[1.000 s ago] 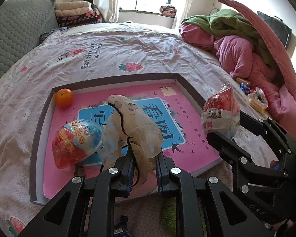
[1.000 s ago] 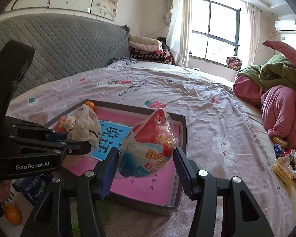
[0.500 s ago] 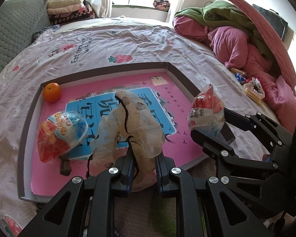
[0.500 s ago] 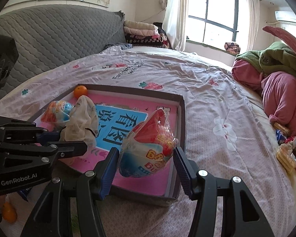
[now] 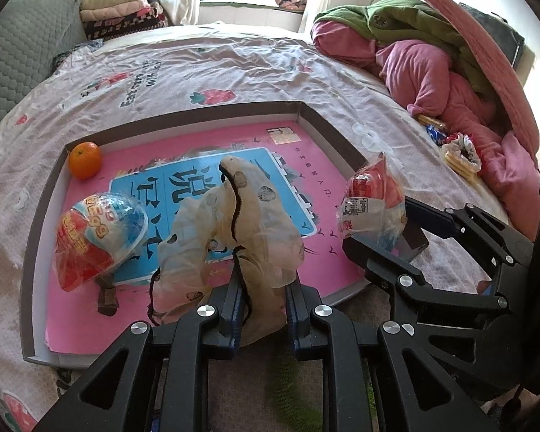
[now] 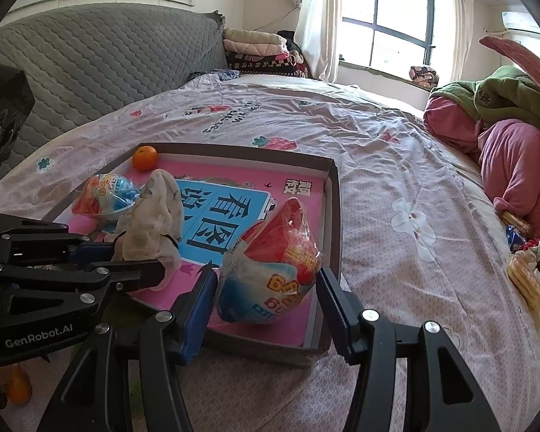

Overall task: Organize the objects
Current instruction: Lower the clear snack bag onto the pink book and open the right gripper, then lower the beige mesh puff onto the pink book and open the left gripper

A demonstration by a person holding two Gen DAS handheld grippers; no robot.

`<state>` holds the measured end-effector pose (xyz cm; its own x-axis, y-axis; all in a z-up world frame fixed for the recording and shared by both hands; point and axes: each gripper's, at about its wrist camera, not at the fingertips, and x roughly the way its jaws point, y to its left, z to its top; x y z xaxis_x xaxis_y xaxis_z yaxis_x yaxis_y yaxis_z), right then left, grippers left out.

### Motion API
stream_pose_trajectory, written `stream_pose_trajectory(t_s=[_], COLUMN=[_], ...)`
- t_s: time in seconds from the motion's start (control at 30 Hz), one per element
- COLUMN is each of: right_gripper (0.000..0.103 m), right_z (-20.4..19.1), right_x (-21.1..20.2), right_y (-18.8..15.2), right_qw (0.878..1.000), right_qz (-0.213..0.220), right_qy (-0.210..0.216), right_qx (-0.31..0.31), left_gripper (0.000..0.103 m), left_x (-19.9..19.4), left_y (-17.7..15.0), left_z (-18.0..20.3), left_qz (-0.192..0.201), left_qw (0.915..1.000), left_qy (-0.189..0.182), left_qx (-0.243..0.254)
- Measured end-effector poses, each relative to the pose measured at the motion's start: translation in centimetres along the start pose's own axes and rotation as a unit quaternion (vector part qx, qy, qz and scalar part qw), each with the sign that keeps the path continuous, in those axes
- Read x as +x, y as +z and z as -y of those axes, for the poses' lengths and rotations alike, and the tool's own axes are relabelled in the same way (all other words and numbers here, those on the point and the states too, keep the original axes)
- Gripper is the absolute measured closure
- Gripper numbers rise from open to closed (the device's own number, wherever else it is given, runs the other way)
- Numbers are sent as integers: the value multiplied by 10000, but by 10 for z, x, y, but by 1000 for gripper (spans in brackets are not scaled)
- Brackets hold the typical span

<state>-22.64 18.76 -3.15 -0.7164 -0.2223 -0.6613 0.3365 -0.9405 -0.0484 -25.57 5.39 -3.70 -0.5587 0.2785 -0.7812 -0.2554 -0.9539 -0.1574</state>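
Note:
A shallow grey-walled tray (image 5: pixel 307 117) (image 6: pixel 336 198) with a pink and blue printed floor lies on the bed. My left gripper (image 5: pixel 262 295) (image 6: pixel 126 259) is shut on a limp beige spotted cloth pouch (image 5: pixel 248 216) (image 6: pixel 158 212) with a black cord, held over the tray's near edge. My right gripper (image 6: pixel 266 280) (image 5: pixel 385 226) is shut on a red, white and blue snack packet (image 6: pixel 273 262) (image 5: pixel 372 198), above the tray's near right corner. A second such packet (image 5: pixel 97 234) (image 6: pixel 104 194) lies in the tray at the left. An orange (image 5: pixel 85 160) (image 6: pixel 145 157) sits in its far left corner.
Pink and green bedding (image 5: pixel 432 64) is heaped on the right, with small snack packets (image 5: pixel 460 154) beside it. A grey quilted headboard (image 6: pixel 90 68) rises on the left, and folded blankets (image 6: pixel 255 46) are stacked near the window. Another orange (image 6: pixel 18 388) lies low by the bed's near edge.
Both grippers keep their loads. The right wrist view has tipped down a little, so the tray shows more from above. In the left wrist view the tray has drifted slightly left.

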Motion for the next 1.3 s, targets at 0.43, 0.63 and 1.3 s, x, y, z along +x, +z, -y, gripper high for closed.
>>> stream_pose_trajectory(t_s=[0.43,0.63,1.3], right_gripper=[46,46,42], right_z=[0,-1,-3], right_x=[-2,-3,-8], right_y=[-2,-2,-4], right_qw=[10000,10000,10000], right_qz=[-17,-12,30], right_qy=[20,26,40], right_qx=[9,-1,-42], left_gripper=[78,76,42], left_x=[-2,-2,-10], left_y=[-3,-3,-4], left_z=[-4,-6,-13], left_qz=[26,16,35], left_qw=[9999,9999,9983], left_qy=[30,125,570], left_qx=[-94,-90,-64])
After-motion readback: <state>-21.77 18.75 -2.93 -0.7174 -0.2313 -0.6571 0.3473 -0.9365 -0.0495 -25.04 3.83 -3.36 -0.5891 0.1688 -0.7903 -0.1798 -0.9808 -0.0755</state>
